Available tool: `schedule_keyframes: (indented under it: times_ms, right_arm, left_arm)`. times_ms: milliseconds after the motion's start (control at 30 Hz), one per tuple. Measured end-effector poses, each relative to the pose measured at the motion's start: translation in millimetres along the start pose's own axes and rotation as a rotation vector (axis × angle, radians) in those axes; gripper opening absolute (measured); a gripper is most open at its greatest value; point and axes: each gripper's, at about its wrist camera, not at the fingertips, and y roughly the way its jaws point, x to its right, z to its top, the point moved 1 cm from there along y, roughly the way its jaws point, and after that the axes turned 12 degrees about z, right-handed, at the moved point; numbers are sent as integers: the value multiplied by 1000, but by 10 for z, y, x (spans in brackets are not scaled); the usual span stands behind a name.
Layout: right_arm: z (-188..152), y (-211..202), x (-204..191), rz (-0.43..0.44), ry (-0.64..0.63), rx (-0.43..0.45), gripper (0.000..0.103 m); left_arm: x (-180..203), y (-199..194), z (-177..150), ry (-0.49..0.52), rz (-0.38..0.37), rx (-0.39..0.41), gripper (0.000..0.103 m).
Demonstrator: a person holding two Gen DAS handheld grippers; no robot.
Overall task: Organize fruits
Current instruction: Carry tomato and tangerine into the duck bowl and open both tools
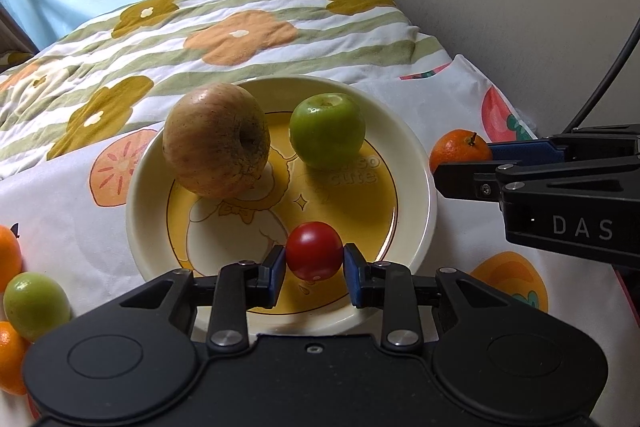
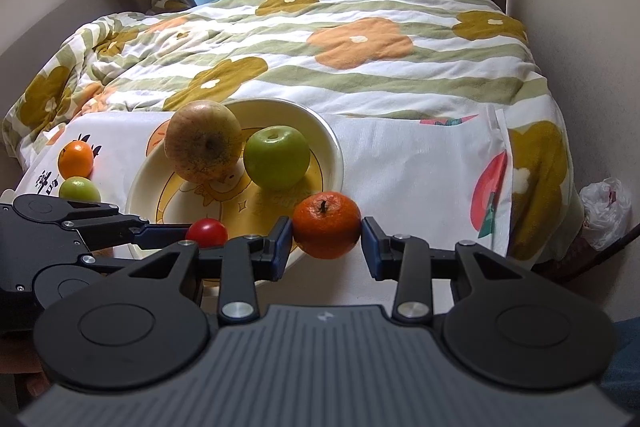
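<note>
Red tomato (image 1: 314, 255) between left tool (image 1: 314, 273) pads, over plate (image 1: 416, 163).

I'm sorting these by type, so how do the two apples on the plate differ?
The russet apple is bigger, dull tan-pink and speckled; the green apple is smaller, glossy and evenly green. The russet apple lies tipped, its hollow facing the camera; the green apple sits upright, hollow on top. Both are round and rest on the plate.

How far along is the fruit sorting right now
Done: big russet apple and round green apple sit in the cream cartoon plate. In hand: left hand-held gripper pinches the small red tomato; right hand-held gripper brackets the orange mandarin. Left: small green fruit, other mandarins.
</note>
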Motion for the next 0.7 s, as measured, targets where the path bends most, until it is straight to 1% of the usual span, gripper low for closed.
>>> schedule_keyframes:
  times_ms: [33, 67, 100, 133, 200, 267, 367, 433, 533, 600, 700]
  right_arm:
    - [8, -1, 1, 1, -2, 1, 52]
    - [12, -2, 4, 3, -4, 1, 52]
    - [15, -3, 10, 6, -5, 2, 52]
    - [19, -3, 12, 8, -6, 1, 52]
    - [28, -4, 7, 13, -10, -1, 52]
    - [42, 7, -13, 18, -18, -6, 52]
    - [60, 38, -46, 28, -35, -14, 52]
    - [72, 72, -78, 38, -51, -23, 52]
    - [99, 153, -133, 54, -77, -40, 52]
    - [118, 218, -169, 63, -93, -50, 52]
    - [135, 329, -221, 71, -115, -64, 53]
  left_arm:
    - [0, -11, 5, 0, 3, 1, 53]
    - [-5, -30, 9, -2, 5, 5, 64]
    - [-13, -61, 15, -10, 14, 15, 90]
    - [-30, -97, 13, -20, 20, 30, 102]
    - [-82, -173, 20, -37, 17, 54, 102]
    - [-117, -197, 29, -47, 27, 36, 103]
    - [-147, -204, 22, -46, 64, 5, 103]
    - [-166, -205, -13, -30, 95, -11, 103]
    - [-165, -213, -65, 2, 125, -15, 103]
    - [-169, -205, -86, 13, 145, -32, 103]
    - [-209, -228, -136, 15, 139, -33, 103]
